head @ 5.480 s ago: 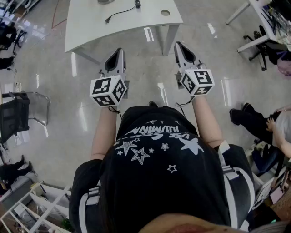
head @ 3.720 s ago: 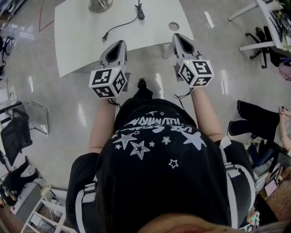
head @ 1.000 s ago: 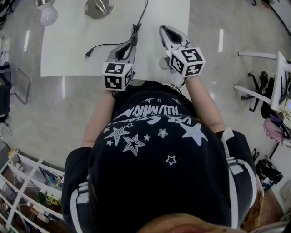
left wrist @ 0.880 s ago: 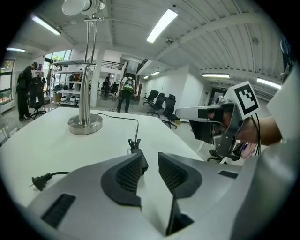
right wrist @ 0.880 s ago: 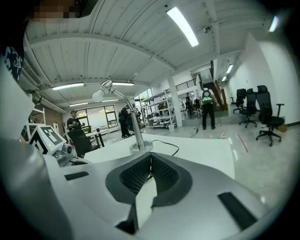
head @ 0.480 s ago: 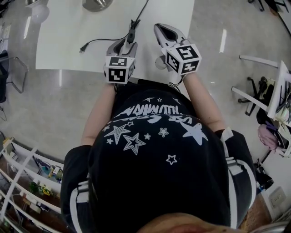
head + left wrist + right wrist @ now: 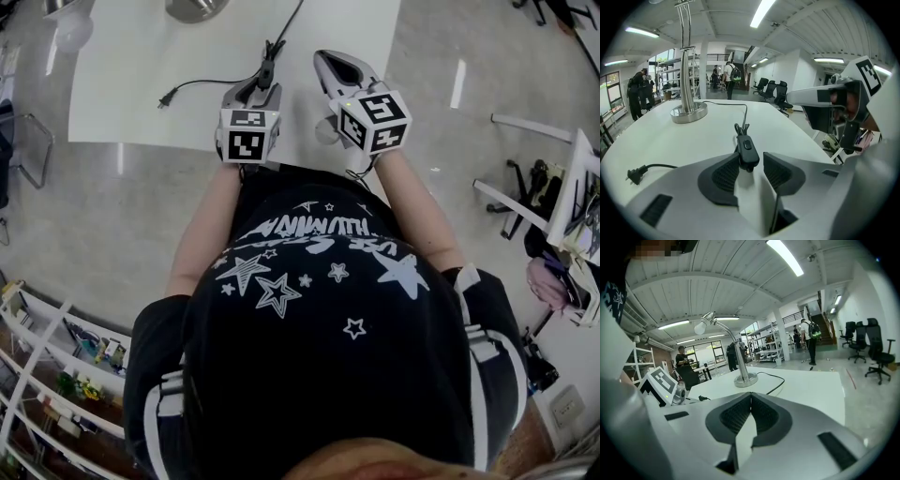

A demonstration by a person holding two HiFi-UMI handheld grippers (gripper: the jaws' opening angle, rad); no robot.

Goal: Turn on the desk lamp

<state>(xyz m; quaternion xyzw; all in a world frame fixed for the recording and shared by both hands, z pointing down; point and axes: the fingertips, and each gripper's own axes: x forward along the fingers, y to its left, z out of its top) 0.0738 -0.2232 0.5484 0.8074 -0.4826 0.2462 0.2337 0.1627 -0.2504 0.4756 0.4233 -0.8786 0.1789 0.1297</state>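
Observation:
The desk lamp has a round chrome base (image 7: 689,112) and a bent neck with a bulb head (image 7: 704,324); it stands at the far side of the white table (image 7: 131,103). Its black cord runs toward me and carries an inline switch (image 7: 748,152), also visible from above (image 7: 270,58). My left gripper (image 7: 751,161) is open around that switch: the switch lies near the left pad, with a gap to the right pad. The right gripper (image 7: 751,397) hovers beside it above the table, shut with nothing in it.
The cord's plug (image 7: 633,175) lies loose on the table to the left. A round cable hole (image 7: 324,129) is near the table's front edge under the right gripper. Office chairs (image 7: 876,355) and people (image 7: 637,93) are farther off, with shelves (image 7: 47,356) behind me.
The person has walked up to the table. Over the last second the left gripper has edged forward until its tips flank the cord switch; the right gripper stays beside it.

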